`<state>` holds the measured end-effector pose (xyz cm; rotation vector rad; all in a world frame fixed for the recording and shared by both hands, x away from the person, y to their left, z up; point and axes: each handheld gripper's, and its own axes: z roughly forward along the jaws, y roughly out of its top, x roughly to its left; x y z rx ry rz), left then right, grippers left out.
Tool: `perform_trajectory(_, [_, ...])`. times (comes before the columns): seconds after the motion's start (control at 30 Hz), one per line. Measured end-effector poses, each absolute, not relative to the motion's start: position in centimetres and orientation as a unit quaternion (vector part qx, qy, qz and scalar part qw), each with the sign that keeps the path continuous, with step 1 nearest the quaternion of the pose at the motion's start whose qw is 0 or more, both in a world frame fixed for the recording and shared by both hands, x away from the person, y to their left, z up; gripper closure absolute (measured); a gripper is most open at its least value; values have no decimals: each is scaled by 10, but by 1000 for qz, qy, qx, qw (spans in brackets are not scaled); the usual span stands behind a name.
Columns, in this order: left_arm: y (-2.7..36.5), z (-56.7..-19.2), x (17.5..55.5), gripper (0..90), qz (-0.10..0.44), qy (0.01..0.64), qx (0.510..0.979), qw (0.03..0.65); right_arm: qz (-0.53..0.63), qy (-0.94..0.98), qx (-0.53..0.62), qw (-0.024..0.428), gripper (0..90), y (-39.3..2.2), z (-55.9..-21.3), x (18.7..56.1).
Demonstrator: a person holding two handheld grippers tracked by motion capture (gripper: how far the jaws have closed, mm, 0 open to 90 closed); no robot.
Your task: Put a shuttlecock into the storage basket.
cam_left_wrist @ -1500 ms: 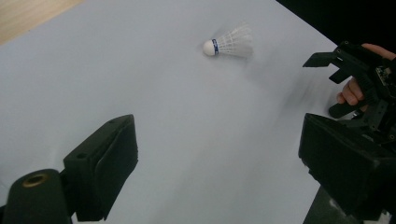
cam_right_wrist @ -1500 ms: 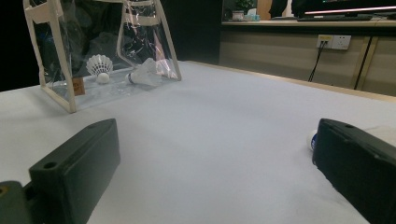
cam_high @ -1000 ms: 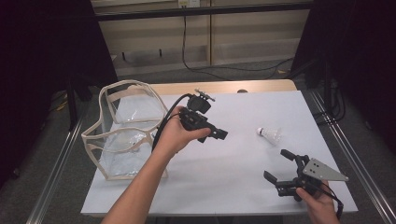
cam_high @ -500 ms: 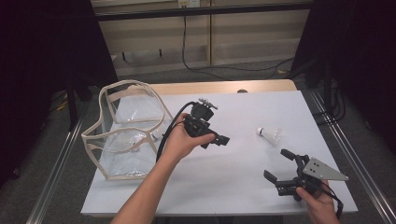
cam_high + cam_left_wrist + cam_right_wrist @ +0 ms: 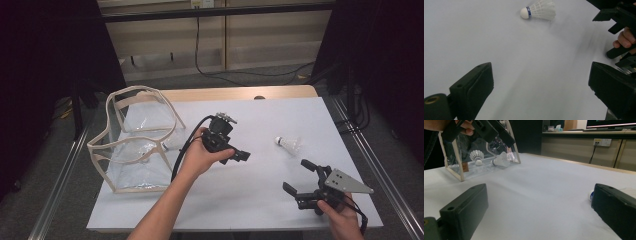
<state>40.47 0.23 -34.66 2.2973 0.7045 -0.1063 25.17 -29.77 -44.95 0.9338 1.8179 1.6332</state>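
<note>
Two shuttlecocks [image 5: 477, 156] in clear bag [image 5: 131, 145]

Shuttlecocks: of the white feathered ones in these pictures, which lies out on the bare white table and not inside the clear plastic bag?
The white shuttlecock right of the left tool; the other two are inside the clear bag.

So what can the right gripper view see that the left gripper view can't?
Right gripper view: a clear bag with two shuttlecocks inside, and the left tongs in front of it. Left gripper view: the right tongs held by fingers. Both: the white table and the loose shuttlecock, which the right gripper view barely shows beside its own jaw.
</note>
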Motion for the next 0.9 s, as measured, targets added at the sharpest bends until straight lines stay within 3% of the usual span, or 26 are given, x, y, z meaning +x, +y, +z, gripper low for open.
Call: perform_trajectory(0.9, [-28, -379, 409, 60, -56, 258, 893, 364, 602, 672, 345, 260, 6, -299, -450, 253])
